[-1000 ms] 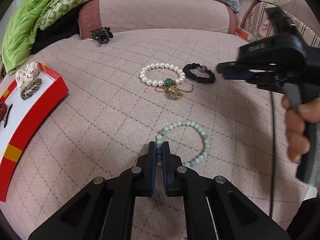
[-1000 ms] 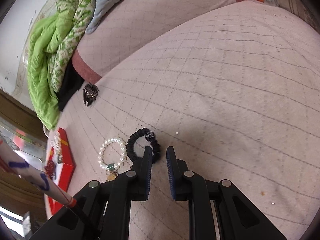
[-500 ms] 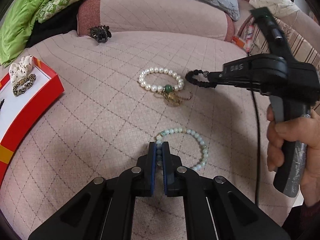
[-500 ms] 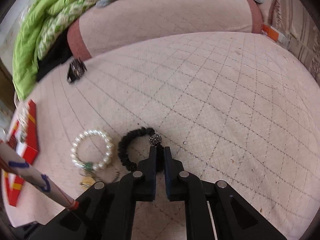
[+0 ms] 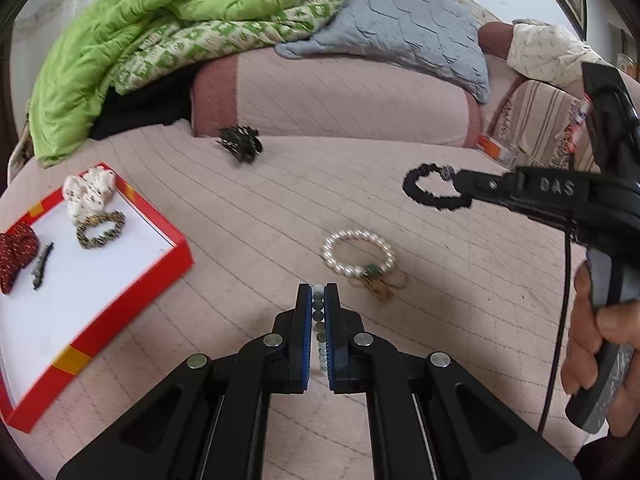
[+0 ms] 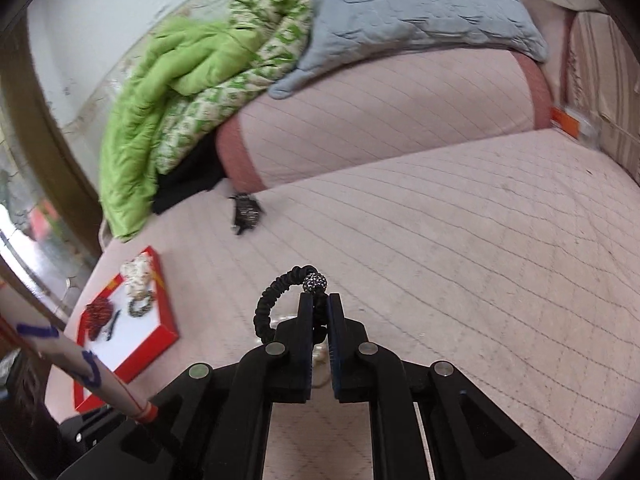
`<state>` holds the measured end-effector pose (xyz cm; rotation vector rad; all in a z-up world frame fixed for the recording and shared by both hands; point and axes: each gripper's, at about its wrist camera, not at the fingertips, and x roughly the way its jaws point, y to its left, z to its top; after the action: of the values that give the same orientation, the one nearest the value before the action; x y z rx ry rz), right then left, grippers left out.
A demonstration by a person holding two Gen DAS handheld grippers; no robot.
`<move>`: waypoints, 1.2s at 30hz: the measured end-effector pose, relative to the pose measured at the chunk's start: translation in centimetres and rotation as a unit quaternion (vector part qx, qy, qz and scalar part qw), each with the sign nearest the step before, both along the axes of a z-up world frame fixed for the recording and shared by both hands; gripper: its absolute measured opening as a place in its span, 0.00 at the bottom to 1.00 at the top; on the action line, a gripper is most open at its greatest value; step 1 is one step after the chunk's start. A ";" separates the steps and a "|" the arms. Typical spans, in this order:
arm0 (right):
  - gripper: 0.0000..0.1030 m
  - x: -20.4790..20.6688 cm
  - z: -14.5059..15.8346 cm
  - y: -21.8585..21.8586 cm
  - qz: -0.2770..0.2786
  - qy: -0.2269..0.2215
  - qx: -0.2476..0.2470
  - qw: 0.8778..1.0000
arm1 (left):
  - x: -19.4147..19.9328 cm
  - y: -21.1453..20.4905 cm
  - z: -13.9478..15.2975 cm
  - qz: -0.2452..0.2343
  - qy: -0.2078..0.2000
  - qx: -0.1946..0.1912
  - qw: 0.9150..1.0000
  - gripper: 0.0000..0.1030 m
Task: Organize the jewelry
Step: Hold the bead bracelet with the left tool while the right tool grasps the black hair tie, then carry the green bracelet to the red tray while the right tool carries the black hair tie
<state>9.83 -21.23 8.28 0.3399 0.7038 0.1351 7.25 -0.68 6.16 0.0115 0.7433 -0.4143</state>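
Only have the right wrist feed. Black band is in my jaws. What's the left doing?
Observer: The left gripper is shut on the pale green bead bracelet, with the beads pinched between its jaws.
Operator: Anything on the bed that my jaws hide?
Observer: The pearl bracelet lies flat on the quilt, just ahead of the left gripper and to its right.
Operator: How does my grasp look from the side?
Observer: The right gripper pinches the black band right beside its sparkly bead. The loop hangs open off the tip and looks clear of the quilt.
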 end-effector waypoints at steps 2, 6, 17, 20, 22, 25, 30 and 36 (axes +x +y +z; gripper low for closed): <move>0.07 0.1 0.0 0.5 0.005 0.001 0.001 1.000 | 0.1 0.6 0.2 0.009 -0.004 0.001 1.000 0.05; 0.07 0.0 -0.3 1.1 0.014 0.003 0.004 1.000 | 0.1 1.4 0.8 0.021 -0.016 0.011 1.000 0.05; 0.07 -0.2 -0.5 3.4 0.042 -0.004 -0.011 0.999 | 1.0 4.7 2.4 0.059 -0.033 -0.005 0.998 0.05; 0.07 -0.3 -0.5 3.6 0.044 -0.006 -0.012 0.999 | 1.4 6.3 2.9 0.078 -0.036 -0.014 0.996 0.05; 0.07 -0.3 -0.5 3.8 0.046 -0.006 -0.013 0.999 | 1.9 7.8 3.1 0.095 -0.035 -0.023 0.995 0.05; 0.07 -0.3 -0.5 4.1 0.050 -0.006 -0.013 0.999 | 2.5 9.7 3.2 0.118 -0.032 -0.031 0.992 0.05; 0.07 -0.2 -0.5 4.7 0.057 -0.007 -0.013 0.998 | 3.0 12.9 3.4 0.149 -0.026 -0.051 0.987 0.05; 0.07 -0.4 -0.5 6.0 0.073 -0.009 -0.013 0.997 | 2.9 15.9 3.3 0.177 -0.024 -0.050 0.983 0.05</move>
<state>9.41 -15.27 7.79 0.2625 0.7121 0.2680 10.13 15.20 9.51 -0.2022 0.6606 -0.1110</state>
